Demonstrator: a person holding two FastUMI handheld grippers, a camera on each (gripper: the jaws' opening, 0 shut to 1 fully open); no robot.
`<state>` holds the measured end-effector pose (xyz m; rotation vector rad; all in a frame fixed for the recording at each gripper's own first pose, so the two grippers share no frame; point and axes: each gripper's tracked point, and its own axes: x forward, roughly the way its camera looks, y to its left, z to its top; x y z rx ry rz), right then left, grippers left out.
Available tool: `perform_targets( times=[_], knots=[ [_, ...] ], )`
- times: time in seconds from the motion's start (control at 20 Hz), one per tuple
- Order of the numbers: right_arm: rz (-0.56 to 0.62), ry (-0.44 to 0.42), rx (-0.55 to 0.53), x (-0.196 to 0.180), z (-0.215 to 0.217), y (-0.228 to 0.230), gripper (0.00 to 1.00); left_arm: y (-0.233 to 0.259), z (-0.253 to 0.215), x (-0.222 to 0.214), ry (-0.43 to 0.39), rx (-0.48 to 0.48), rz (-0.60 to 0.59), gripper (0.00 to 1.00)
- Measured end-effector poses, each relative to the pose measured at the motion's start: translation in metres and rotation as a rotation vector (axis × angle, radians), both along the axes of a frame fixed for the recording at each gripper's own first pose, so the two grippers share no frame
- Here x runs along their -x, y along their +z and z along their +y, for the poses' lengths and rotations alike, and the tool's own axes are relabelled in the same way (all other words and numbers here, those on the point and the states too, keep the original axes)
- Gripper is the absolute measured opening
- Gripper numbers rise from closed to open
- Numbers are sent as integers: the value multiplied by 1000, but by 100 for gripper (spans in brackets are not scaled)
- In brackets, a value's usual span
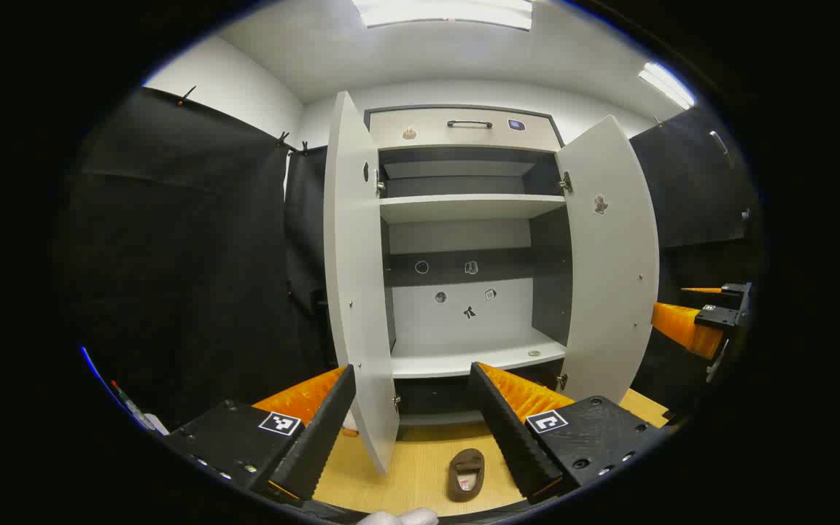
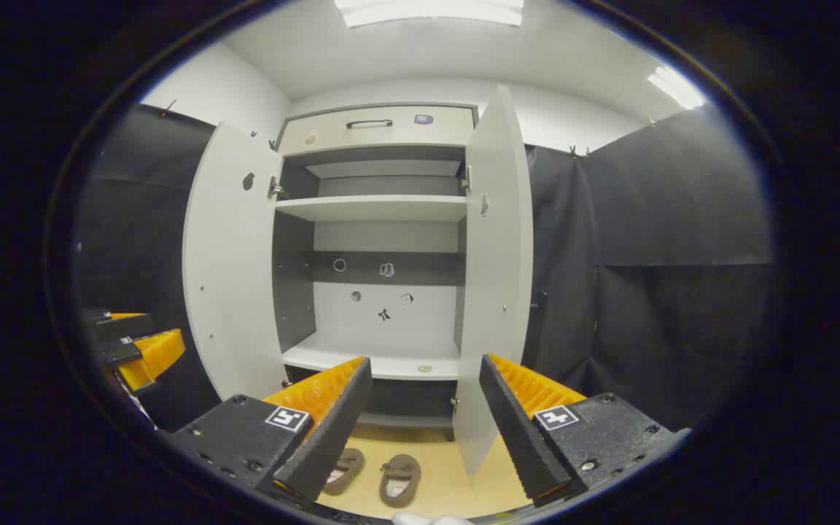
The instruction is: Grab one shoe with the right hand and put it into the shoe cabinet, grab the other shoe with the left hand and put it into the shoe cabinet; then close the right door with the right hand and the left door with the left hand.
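Standing against a white back wall, the shoe cabinet (image 2: 380, 240) has both doors swung wide: the left door (image 1: 356, 292) and the right door (image 2: 496, 277) angle out toward the cameras. Inside are pale shelves with dark bands between them, bare but for small stickers on the back panel and a small round thing on the lower shelf (image 1: 464, 357). A drawer (image 1: 464, 129) with a dark handle runs across the top. Black cloth walls close in the booth on both sides, and bright ceiling panels light it from above.

The floor (image 2: 442, 474) is pale wood-grain. Two brown shoes lie on it in front of the cabinet, side by side and apart: one shoe (image 2: 399, 480) nearer the right door, the other shoe (image 2: 343, 470) partly hidden behind a finger.

The left claw (image 1: 420, 430) hangs with fingers spread wide, holding nothing. The right claw (image 2: 416, 430) is likewise spread and empty.
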<state>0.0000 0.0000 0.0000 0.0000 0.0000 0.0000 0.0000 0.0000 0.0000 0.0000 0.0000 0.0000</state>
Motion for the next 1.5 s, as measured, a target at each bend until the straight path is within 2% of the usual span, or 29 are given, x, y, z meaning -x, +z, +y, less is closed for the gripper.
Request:
perform_targets(
  times=[0.4, 0.75, 0.85, 1.05, 1.3, 1.5],
  knots=[
    [15, 37, -4, -2, 13, 1, 96, 2, 5, -1, 3, -2, -8, 96],
    [25, 9, 4, -4, 2, -5, 97, -2, 8, -3, 3, -9, -5, 96],
    [43, 29, 7, -5, 8, -15, 97, -3, 9, -3, 5, -8, -4, 96],
    [163, 49, 58, -11, 24, -78, 98, -13, 14, 0, 5, 1, 0, 96],
    [407, 74, 102, -13, 48, -217, 98, -21, 25, 10, -2, 7, 6, 96],
    [610, 84, 7, -19, 64, -315, 95, -28, 36, 22, 0, 12, 19, 96]
  ],
)
